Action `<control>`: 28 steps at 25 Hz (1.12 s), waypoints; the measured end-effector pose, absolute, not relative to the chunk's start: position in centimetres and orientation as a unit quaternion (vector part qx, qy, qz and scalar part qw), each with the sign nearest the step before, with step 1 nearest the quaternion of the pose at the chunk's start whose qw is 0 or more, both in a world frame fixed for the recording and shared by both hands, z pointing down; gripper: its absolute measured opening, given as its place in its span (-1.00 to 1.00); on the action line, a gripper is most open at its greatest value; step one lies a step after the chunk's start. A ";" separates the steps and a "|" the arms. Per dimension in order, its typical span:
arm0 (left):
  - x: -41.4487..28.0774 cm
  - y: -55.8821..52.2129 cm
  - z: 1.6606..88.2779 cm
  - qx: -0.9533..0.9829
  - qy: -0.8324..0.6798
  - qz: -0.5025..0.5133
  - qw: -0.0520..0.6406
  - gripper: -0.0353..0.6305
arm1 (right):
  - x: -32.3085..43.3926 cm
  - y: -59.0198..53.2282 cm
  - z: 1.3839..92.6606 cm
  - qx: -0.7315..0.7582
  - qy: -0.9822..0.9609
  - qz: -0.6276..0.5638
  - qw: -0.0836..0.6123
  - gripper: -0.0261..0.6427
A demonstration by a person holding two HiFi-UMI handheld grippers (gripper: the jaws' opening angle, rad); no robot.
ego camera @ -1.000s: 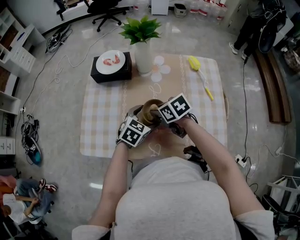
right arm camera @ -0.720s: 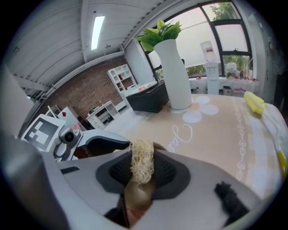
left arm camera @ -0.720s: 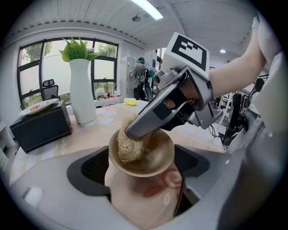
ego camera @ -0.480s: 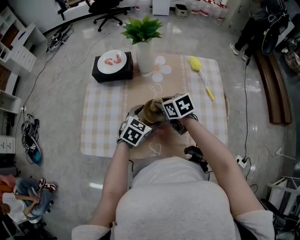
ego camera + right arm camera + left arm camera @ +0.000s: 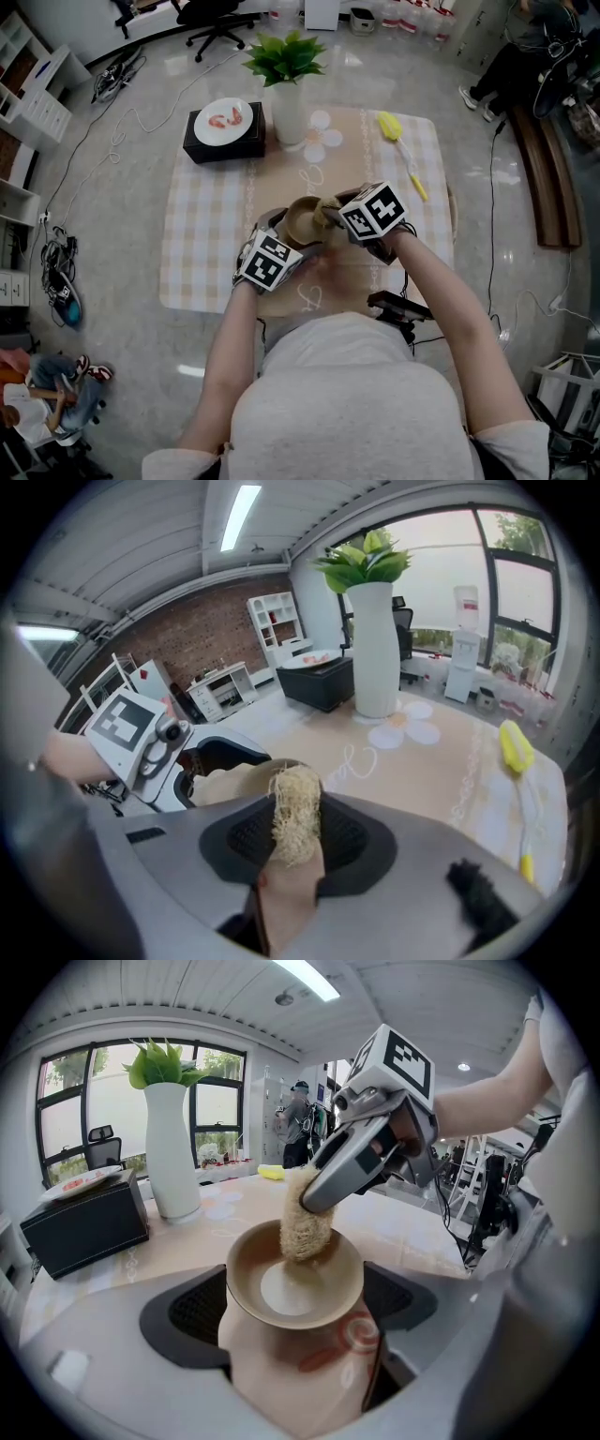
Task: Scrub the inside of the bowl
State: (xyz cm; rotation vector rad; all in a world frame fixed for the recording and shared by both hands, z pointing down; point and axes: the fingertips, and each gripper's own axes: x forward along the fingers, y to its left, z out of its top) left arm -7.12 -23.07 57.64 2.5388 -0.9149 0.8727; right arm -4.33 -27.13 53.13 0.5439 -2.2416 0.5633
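A beige bowl (image 5: 294, 1279) with a red swirl on its outside is held up over the table, its mouth tilted toward the left gripper's camera. My left gripper (image 5: 293, 1312) is shut on the bowl (image 5: 302, 222) at its base. A straw-coloured loofah scrubber (image 5: 304, 1218) hangs down against the bowl's inner far wall. My right gripper (image 5: 294, 834) is shut on that loofah (image 5: 294, 813), which sticks out past the pads. In the head view the right gripper (image 5: 330, 217) sits just right of the bowl and the left gripper (image 5: 281, 236) just below and left of it.
On the checked tablecloth (image 5: 206, 234) stand a white vase with green leaves (image 5: 286, 98) and a black box carrying a white plate (image 5: 223, 122). A yellow dish brush (image 5: 401, 150) lies at the far right. Chairs, cables and a person stand around the table.
The right gripper has shifted to the right and slightly up, drawing the loofah toward the bowl's right rim. The bowl's inside now shows more. The left gripper has barely moved.
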 end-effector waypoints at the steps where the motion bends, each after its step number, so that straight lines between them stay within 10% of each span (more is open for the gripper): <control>1: -7.1 -23.1 57.7 0.885 -0.320 0.303 0.150 0.51 | -4.1 -26.7 53.1 0.203 -0.875 0.218 0.381 -0.60; 28: -7.0 -23.3 57.4 0.888 -0.316 0.301 0.147 0.51 | -9.3 -26.4 54.1 0.203 -0.896 0.187 0.347 -0.60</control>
